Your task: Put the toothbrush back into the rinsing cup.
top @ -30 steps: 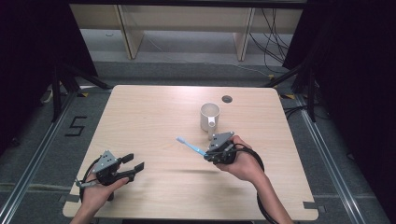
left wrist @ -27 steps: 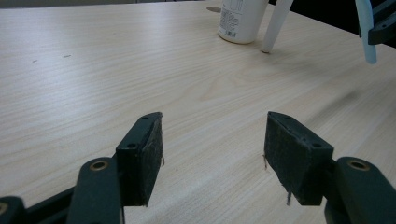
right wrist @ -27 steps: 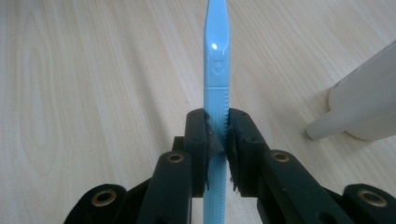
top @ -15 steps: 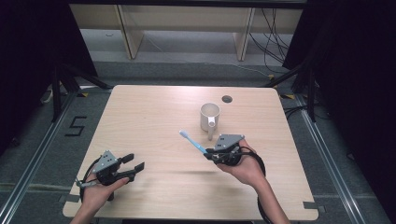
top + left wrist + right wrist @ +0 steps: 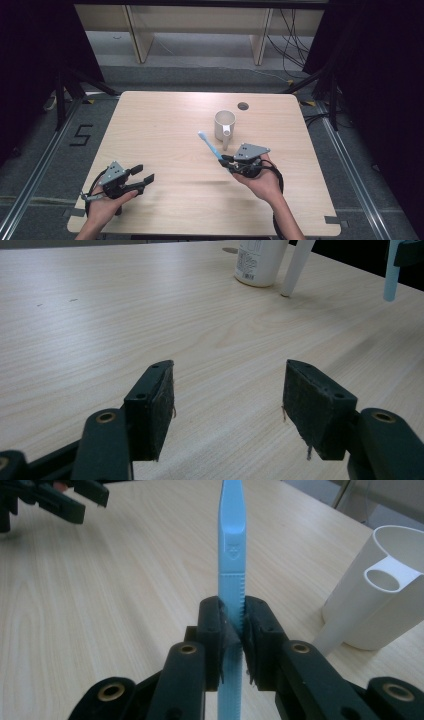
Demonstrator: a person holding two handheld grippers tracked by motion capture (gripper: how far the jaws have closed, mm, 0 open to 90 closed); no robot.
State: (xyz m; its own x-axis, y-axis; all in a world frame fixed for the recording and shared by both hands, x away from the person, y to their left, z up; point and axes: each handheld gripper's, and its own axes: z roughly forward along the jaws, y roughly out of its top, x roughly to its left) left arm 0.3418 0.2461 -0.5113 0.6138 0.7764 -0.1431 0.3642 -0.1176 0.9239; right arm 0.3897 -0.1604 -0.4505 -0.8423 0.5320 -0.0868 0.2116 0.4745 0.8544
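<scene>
A person's right gripper [image 5: 226, 161] clamps the ribbed handle of a slim light-blue plastic toothbrush [image 5: 209, 145], its black jaws closed tight on the shaft as seen in the right gripper view [image 5: 232, 635], while the brush is carried above a pale wood-grain table [image 5: 165, 125]. The toothbrush's long axis runs up and away from the jaws toward the far left in the high view, its white-tipped head [image 5: 202, 134] free in the air, level with the near side of the white cylindrical plastic cup with a slanted side tube [image 5: 225, 125]. The cup stands upright just beyond and slightly right of the gripper, near it but apart; judged from that layout, any move to seat the brush would have to swing the head rightward toward the cup's open mouth. The left gripper [image 5: 140, 179] rests low at the table's near left corner, jaws spread wide with nothing between them [image 5: 227, 405], well apart from cup and brush.
</scene>
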